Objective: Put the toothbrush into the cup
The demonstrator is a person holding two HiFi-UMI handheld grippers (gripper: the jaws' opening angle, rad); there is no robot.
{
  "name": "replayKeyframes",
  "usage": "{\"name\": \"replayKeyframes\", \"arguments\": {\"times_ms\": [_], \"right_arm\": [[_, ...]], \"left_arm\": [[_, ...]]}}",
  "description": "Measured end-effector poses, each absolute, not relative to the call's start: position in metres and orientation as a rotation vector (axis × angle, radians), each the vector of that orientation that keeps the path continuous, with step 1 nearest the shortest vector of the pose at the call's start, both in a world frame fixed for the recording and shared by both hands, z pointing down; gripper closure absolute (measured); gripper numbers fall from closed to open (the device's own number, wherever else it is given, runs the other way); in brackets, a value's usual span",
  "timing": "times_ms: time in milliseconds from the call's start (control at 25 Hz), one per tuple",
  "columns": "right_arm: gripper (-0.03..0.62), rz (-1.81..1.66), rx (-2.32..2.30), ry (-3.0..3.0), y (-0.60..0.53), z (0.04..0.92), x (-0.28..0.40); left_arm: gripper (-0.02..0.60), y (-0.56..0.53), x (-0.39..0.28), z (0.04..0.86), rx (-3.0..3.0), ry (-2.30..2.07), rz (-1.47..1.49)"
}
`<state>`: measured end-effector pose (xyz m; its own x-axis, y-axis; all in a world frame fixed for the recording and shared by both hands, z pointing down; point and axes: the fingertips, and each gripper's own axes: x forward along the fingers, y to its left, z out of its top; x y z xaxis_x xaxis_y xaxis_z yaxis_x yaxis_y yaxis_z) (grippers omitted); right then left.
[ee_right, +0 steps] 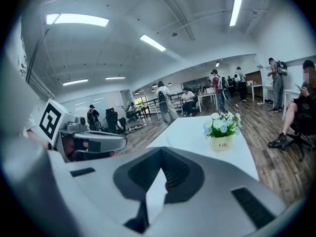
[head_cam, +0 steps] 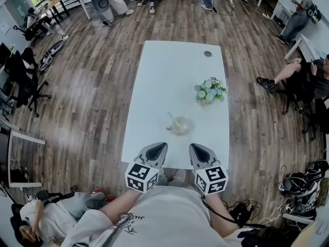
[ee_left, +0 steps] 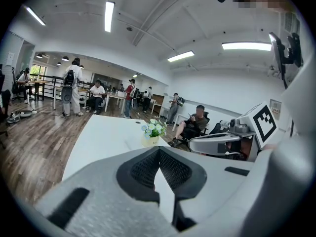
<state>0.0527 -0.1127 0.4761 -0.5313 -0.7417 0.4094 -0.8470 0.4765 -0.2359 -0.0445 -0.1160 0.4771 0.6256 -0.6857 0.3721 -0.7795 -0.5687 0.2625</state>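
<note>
Toothbrush [head_cam: 171,118] in cup [head_cam: 180,126], ahead of left gripper [head_cam: 162,146], right gripper [head_cam: 195,147] (jaws closed).

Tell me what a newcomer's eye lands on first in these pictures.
A long white table stands out against the dark wood floor. On it, a small pot of pale flowers sits toward the right edge. Nearer the person, a cup has a toothbrush leaning out of it. At the near edge, the left tongs and right tongs sit side by side, both shut and empty.
</note>
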Motion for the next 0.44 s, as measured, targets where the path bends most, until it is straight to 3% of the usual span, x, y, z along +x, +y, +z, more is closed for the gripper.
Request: {"name": "replayKeyframes", "arguments": {"times_ms": [440], "right_arm": [[0.576,0.607,1.353,-2.48,-0.1113,0.4742,0.0487]], "left_arm": [[0.569,-0.1145,-0.0468,0.4738,2.453,-1.159,0.317]]}}
